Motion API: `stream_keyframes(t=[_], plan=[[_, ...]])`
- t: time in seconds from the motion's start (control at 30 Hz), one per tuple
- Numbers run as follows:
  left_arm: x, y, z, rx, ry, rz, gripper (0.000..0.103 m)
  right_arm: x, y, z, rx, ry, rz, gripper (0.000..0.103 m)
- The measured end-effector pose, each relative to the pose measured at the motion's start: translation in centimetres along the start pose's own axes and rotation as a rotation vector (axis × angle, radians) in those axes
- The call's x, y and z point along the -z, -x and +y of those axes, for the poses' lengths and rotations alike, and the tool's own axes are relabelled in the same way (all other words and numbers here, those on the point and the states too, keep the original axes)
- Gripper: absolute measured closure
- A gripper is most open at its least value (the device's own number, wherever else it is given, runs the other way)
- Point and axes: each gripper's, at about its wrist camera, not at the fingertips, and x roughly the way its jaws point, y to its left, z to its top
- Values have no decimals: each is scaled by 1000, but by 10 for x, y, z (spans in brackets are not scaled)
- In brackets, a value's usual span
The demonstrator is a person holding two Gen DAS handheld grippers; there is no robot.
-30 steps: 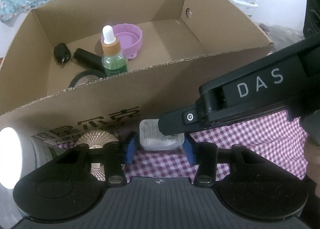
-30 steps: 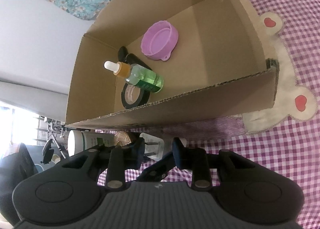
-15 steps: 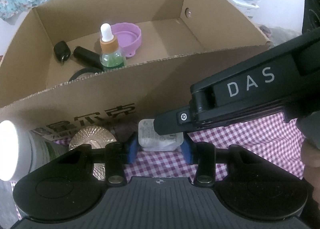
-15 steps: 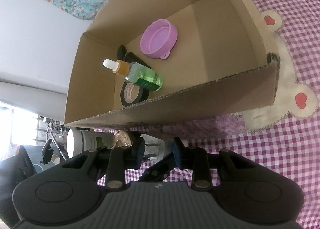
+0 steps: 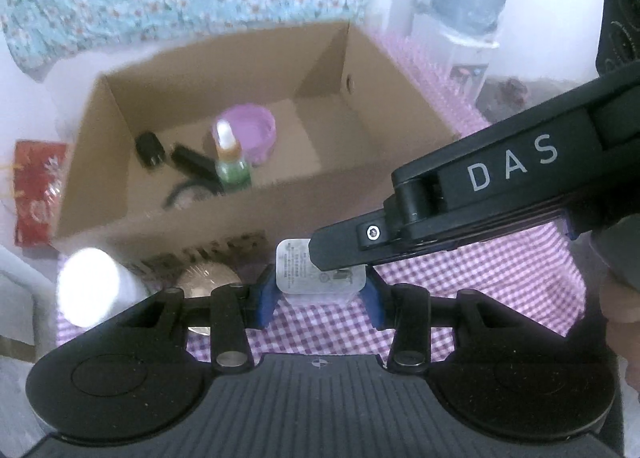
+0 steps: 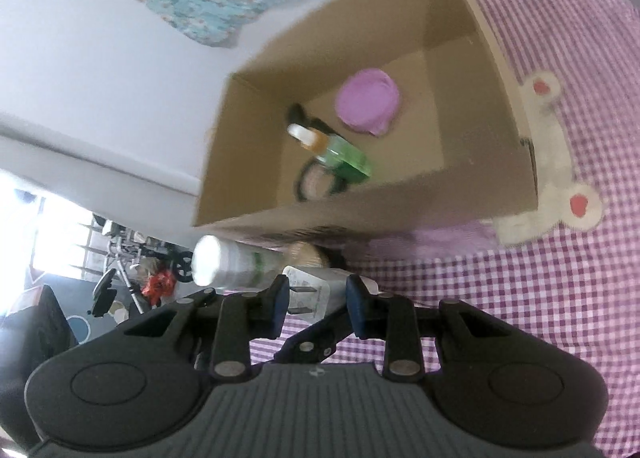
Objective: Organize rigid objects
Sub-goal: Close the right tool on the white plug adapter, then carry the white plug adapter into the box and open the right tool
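A white plug adapter [image 5: 316, 278] hangs above the checked cloth, just in front of the cardboard box [image 5: 304, 202]. My left gripper [image 5: 320, 294] is shut on its two sides with the blue pads. My right gripper [image 6: 316, 298] is shut on the same adapter [image 6: 308, 294], whose metal prongs point left in the right wrist view. One right finger [image 5: 348, 246] lies across the adapter's top in the left wrist view. Inside the box stand a green dropper bottle [image 5: 232, 162], a purple bowl [image 5: 256, 126], a black tape roll [image 5: 184, 194] and two small black items [image 5: 168, 150].
A white tube with green print [image 6: 236, 262] and a gold ribbed lid [image 5: 208, 278] lie on the purple checked cloth [image 5: 480, 274] by the box's front wall. A red packet [image 5: 36, 186] sits left of the box. A bear patch [image 6: 552, 178] is on the cloth.
Both grippers have risen together with the adapter held between them. The box now sits lower and farther in both views, and more of its floor shows.
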Motion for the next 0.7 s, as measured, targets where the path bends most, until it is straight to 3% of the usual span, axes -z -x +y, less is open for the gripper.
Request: stream_keyframes(t=[0.2, 0.4, 0.53, 0.7], plan=[[-18, 38, -4, -32, -1, -85, 61, -5, 34, 34, -34, 80, -69, 69], [-44, 48, 1, -39, 11, -132, 61, -30, 52, 53, -52, 134, -103, 69], [-63, 34, 5, -20, 32, -123, 61, -53, 51, 53, -37, 150, -100, 69], [-81, 1, 10, 16, 76, -56, 61, -82, 33, 37, 3, 118, -62, 68]])
